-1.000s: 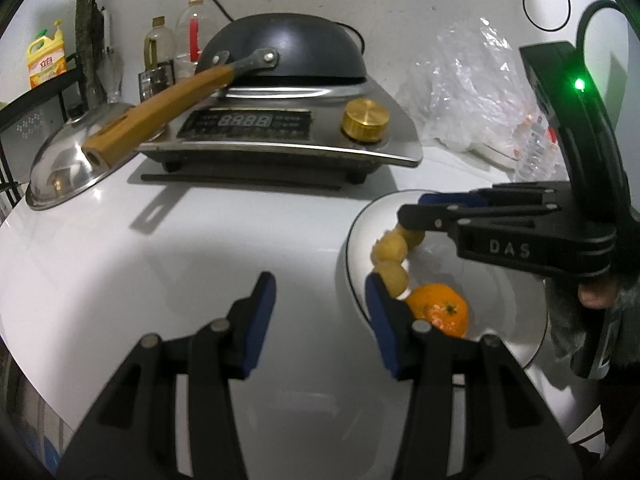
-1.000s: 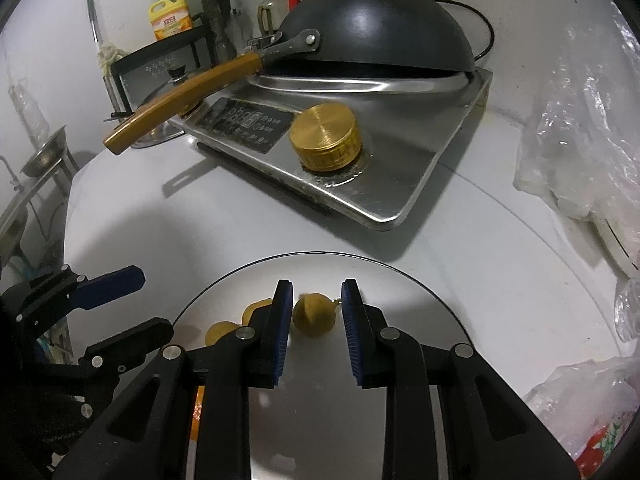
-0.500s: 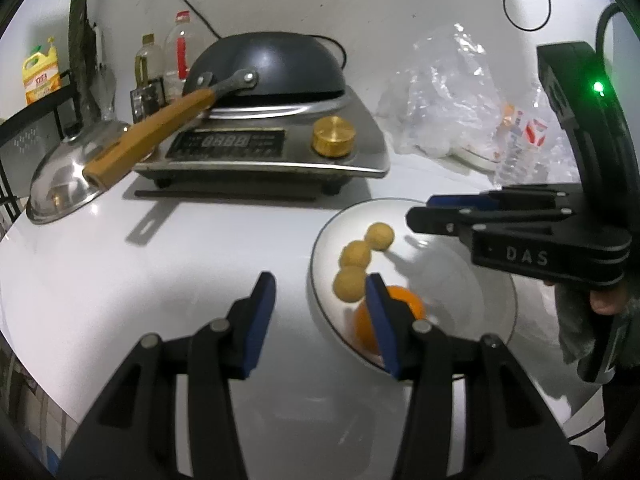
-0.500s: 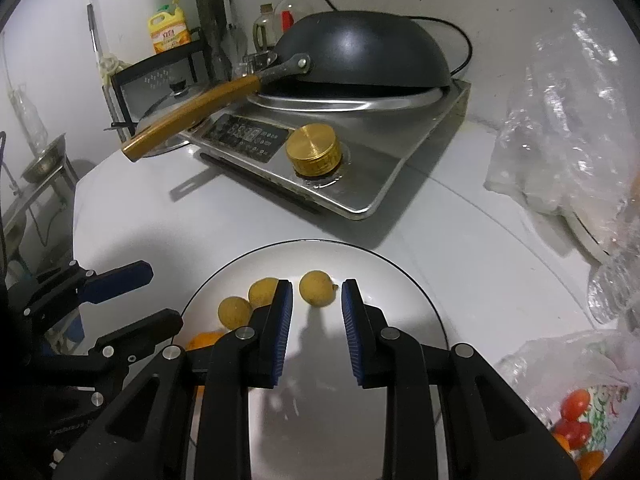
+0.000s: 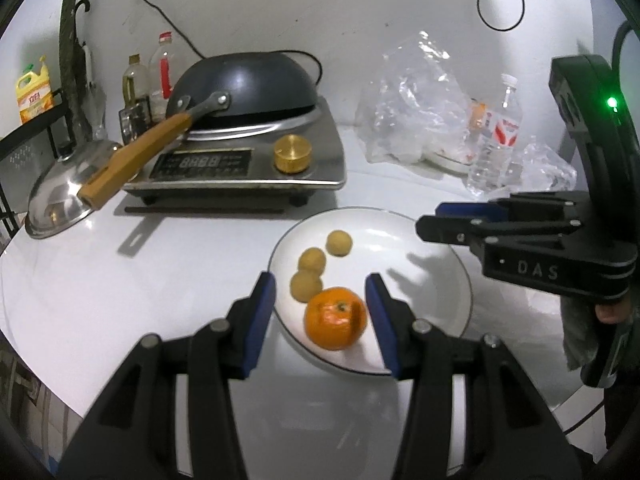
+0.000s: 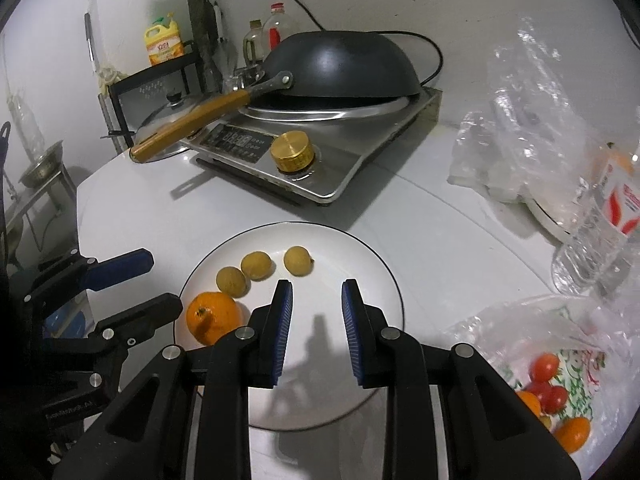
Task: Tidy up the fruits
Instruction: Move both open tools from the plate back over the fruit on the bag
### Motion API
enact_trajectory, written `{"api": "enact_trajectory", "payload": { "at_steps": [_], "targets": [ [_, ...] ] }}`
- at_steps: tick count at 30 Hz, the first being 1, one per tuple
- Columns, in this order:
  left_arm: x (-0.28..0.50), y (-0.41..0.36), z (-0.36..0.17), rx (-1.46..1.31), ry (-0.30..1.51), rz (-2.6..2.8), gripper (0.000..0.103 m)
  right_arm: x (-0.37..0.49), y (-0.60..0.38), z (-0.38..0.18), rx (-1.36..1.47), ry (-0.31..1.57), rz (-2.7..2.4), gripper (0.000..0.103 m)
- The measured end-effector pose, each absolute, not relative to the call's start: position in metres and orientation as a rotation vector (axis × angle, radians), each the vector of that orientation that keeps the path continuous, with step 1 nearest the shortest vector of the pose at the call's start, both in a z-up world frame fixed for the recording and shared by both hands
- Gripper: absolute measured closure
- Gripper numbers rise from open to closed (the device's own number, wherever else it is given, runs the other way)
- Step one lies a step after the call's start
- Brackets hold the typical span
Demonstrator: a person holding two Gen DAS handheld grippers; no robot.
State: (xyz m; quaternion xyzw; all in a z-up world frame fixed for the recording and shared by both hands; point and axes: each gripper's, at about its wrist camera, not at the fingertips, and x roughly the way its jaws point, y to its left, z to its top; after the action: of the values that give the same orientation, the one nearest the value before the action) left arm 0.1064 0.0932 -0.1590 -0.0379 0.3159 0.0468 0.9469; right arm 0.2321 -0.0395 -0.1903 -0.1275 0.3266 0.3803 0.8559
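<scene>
A white plate (image 5: 460, 280) on the white table holds an orange (image 5: 335, 317) and three small tan round fruits (image 5: 312, 259) in a row. My left gripper (image 5: 320, 284) hovers open over the plate's near rim. The orange shows between its fingers, but no pad touches it. My right gripper (image 6: 316, 292) hangs above the middle of the plate (image 6: 360, 240), its blue pads drawn close with nothing between them. The nearest small fruit (image 6: 298, 261) lies just beyond its tips. The right gripper (image 5: 428, 218) also reaches in from the right in the left wrist view.
An induction cooker with an overturned black wok (image 5: 248, 92) and its wooden handle stands at the back. A steel lid (image 5: 60, 200) lies to its left. Crumpled plastic bags (image 5: 412, 100) and a water bottle (image 5: 500, 132) sit at the back right. A bag of tomatoes (image 6: 552, 368) lies right of the plate.
Both grippers have drawn back and risen from the plate. The small fruit once between the right fingertips now lies beyond them. The orange has come between the left fingers in view.
</scene>
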Motion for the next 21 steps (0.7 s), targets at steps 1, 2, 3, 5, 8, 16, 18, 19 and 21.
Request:
{"api": "enact_trajectory", "payload": {
  "at_steps": [1, 2, 3, 5, 8, 16, 18, 19, 21],
  "targets": [
    [0.106, 0.091, -0.158, -0.075, 0.643, 0.093, 0.055, 0.231, -0.042, -0.190, -0.266, 0.684, 0.797, 0.076],
    [0.105, 0.089, -0.158, -0.072, 0.642, 0.091, 0.055, 0.230, -0.045, -0.189, -0.264, 0.683, 0.796, 0.076],
    [0.105, 0.087, -0.157, -0.070, 0.643, 0.089, 0.055, 0.228, -0.048, -0.189, -0.263, 0.681, 0.793, 0.076],
    [0.103, 0.082, -0.156, -0.066, 0.642, 0.082, 0.055, 0.226, -0.053, -0.188, -0.260, 0.678, 0.791, 0.076],
    [0.103, 0.075, -0.154, -0.064, 0.639, 0.078, 0.055, 0.221, -0.062, -0.185, -0.255, 0.671, 0.787, 0.076],
    [0.102, 0.058, -0.152, -0.054, 0.638, 0.072, 0.055, 0.210, -0.084, -0.181, -0.247, 0.660, 0.775, 0.076],
    [0.102, 0.055, -0.151, -0.054, 0.640, 0.070, 0.055, 0.207, -0.090, -0.181, -0.243, 0.659, 0.772, 0.076],
    [0.101, 0.053, -0.151, -0.054, 0.640, 0.066, 0.055, 0.206, -0.093, -0.181, -0.241, 0.658, 0.771, 0.076],
    [0.101, 0.048, -0.150, -0.054, 0.641, 0.058, 0.055, 0.204, -0.099, -0.180, -0.238, 0.655, 0.768, 0.076]
  ]
}}
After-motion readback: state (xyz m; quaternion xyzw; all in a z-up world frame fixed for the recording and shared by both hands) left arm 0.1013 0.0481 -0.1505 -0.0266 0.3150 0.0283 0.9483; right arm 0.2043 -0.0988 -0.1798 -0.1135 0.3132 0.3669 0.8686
